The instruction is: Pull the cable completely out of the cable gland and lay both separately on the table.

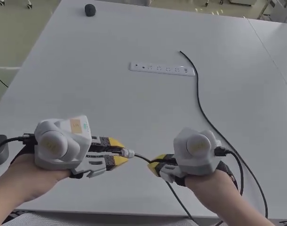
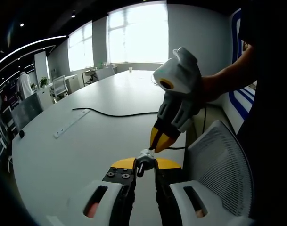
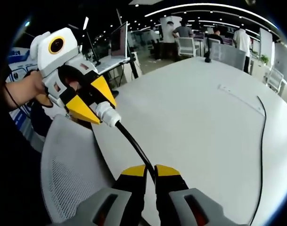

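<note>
Closest to us, over the near edge of the tabletop [image 1: 110,94], our two hands hold the grippers tip to tip, and both hang above the surface rather than resting on it. Our left hand [image 1: 25,174] carries the left gripper [image 1: 118,151], whose yellow tips are pinched on the small white cable gland [image 1: 127,153]; in the left gripper view the gland [image 2: 145,160] sits clamped between that gripper's [image 2: 145,165] two jaws. Our right hand [image 1: 214,188] carries the right gripper [image 1: 155,165], pressed together on the black cable [image 1: 142,158] a short way from the gland. In the right gripper view the cable [image 3: 134,141] runs straight from the gripper's [image 3: 150,170] closed jaws up into the gland [image 3: 108,114], held by the left gripper [image 3: 103,113], so the cable is seated in the gland, with a short bare stretch between the two grippers. Behind the right gripper it drops past the near edge. Further in, toward the middle of the tabletop, lies a white power strip [image 1: 163,69], and its black cord [image 1: 200,101] curves back toward the near right corner. A small dark object [image 1: 90,9] sits near the far edge. A mesh chair back [image 3: 72,174] stands beside the near edge.
</note>
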Motion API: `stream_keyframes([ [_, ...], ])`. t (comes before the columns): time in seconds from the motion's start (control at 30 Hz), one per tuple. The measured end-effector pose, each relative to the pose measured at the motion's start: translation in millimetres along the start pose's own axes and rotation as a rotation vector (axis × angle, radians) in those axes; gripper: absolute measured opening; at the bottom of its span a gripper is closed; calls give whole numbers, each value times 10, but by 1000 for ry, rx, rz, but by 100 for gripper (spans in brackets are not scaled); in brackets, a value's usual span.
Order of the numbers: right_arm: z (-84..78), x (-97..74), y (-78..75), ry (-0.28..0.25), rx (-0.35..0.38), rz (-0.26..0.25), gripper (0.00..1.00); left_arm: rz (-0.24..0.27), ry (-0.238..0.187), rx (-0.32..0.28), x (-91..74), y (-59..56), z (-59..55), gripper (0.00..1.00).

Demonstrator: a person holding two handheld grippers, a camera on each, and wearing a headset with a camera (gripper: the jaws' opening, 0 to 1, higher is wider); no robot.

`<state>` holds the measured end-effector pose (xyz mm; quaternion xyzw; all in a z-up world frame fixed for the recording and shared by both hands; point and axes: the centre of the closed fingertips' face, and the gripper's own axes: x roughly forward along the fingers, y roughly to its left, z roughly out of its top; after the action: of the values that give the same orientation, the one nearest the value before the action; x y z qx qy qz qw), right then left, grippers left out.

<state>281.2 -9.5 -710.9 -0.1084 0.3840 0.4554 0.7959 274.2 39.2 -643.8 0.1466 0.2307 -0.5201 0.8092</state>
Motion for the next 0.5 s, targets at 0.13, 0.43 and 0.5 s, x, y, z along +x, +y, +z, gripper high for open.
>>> stream_keyframes([
  [0.13,-1,0,14,0,-34,-3,2,2,-2,1,-2,0,4,15],
  [0.43,61,-35,60,-6,-88,-14,11,7,-6,0,-10,9,1,15],
  [0.5,140,-61,79,-29,-104,-16,14,9,-4,-1,-11,12,-4,15],
])
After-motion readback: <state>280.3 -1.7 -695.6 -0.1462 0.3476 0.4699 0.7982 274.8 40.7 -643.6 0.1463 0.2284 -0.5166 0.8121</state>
